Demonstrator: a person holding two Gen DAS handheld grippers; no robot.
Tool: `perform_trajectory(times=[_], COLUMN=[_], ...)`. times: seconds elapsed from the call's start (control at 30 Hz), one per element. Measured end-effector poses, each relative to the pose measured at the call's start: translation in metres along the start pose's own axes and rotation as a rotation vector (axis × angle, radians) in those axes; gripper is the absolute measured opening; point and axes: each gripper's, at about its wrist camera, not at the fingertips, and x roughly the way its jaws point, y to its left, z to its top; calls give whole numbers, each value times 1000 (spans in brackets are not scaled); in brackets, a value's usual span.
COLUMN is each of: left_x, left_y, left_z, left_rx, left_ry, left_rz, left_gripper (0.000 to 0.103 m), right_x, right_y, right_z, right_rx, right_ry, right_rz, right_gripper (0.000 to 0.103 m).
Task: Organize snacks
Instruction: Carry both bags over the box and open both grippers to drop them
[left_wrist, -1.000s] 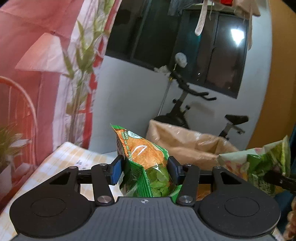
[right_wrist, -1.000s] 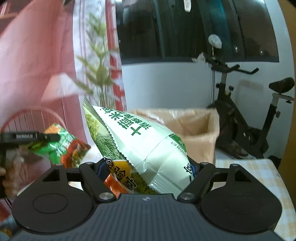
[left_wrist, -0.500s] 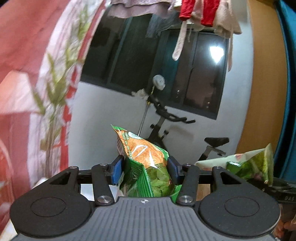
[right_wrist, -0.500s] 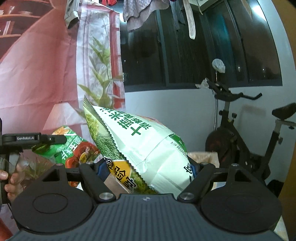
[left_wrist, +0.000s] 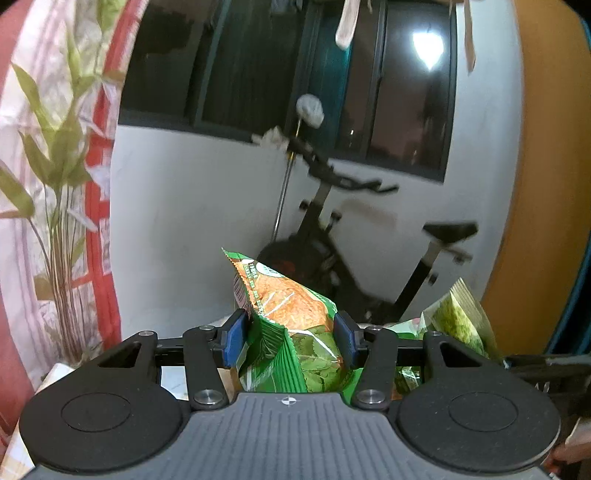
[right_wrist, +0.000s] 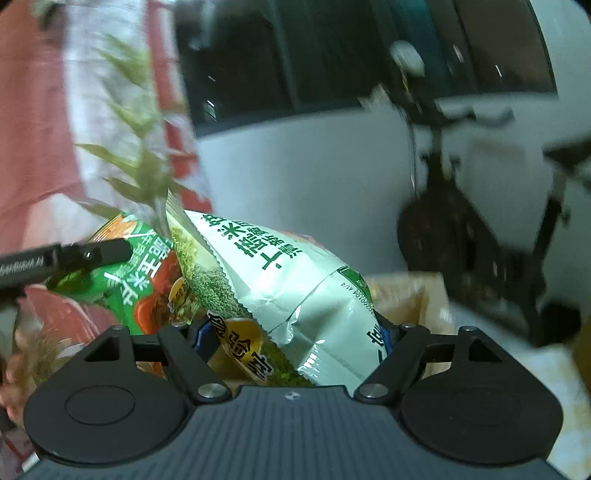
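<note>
My left gripper (left_wrist: 290, 338) is shut on a green and orange snack bag (left_wrist: 291, 325), whose blue pads press its two sides; the bag stands upright in the air. In the right wrist view my right gripper (right_wrist: 295, 338) is shut on a larger pale green snack bag (right_wrist: 280, 280) with green lettering, tilted up to the left. Each bag shows in the other view too: the pale green snack bag (left_wrist: 458, 321) at the lower right, the green and orange snack bag (right_wrist: 140, 280) at the left with a black finger of the left gripper across it.
A tan plastic-lined box (right_wrist: 410, 299) sits low behind the right gripper. An exercise bike (left_wrist: 354, 251) stands against the white wall under dark windows. A red and white curtain with leaf print (left_wrist: 62, 177) hangs at the left. A checked tablecloth (right_wrist: 554, 387) shows at the lower right.
Both grippers have travelled sideways and slightly up with their bags, then tipped back down. The box dropped out of the left wrist view and the bike now fills the background. Both grips are unchanged.
</note>
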Motion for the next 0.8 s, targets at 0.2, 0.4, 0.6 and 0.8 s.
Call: perform_trajectory(times=[0.2, 0.4, 0.6, 0.8], left_x=[28, 26, 8, -22], left_y=[3, 11, 11, 9], left_z=[-22, -27, -25, -31], left_rx=[6, 7, 3, 0], left_ry=[94, 115, 119, 111], left_rz=[-5, 20, 16, 12], left_gripper=[58, 79, 79, 79], right_x=[35, 39, 26, 2], right_y=[-15, -17, -9, 2], right_z=[-11, -17, -20, -25], right_rx=[52, -21, -68, -89], right_ry=[114, 155, 137, 85], right_rz=[-57, -120, -145, -122], right_gripper=[80, 89, 92, 92])
